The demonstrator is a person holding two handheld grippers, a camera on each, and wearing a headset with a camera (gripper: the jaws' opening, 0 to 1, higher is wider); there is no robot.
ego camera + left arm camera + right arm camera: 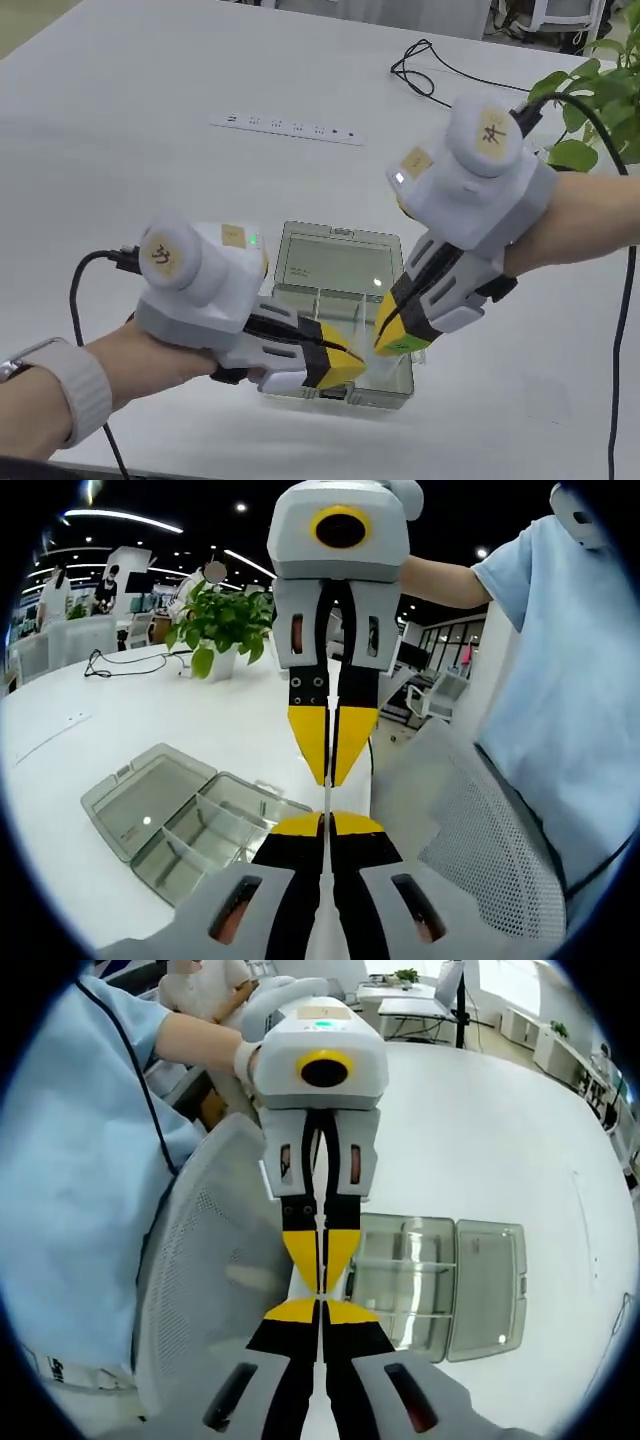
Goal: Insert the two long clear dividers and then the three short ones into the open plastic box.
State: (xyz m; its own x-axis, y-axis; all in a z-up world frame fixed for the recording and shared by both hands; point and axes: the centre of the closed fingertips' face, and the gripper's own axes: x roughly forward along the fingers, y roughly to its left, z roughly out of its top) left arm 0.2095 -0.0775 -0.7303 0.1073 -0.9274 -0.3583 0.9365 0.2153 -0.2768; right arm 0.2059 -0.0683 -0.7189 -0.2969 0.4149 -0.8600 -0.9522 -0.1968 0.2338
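The open clear plastic box (340, 238) lies on the white table with its lid folded back; it also appears in the left gripper view (130, 800) and the right gripper view (490, 1280). Clear dividers (405, 1264) stand in its tray. Above the tray's near edge my left gripper (358, 368) and right gripper (386, 346) meet tip to tip. Both are shut on a thin clear divider (327, 802), seen edge-on as a pale line between the jaws. The left gripper (326, 825) faces the right gripper (330, 776); from the other side, the right gripper (320, 1308) faces the left gripper (320, 1286).
A white power strip (290, 128) lies beyond the box and a black cable (425, 70) loops at the far right. A potted plant (590, 100) stands by the right edge. A grey mesh chair (480, 820) and a person in a light blue shirt (70, 1160) are at the table's near side.
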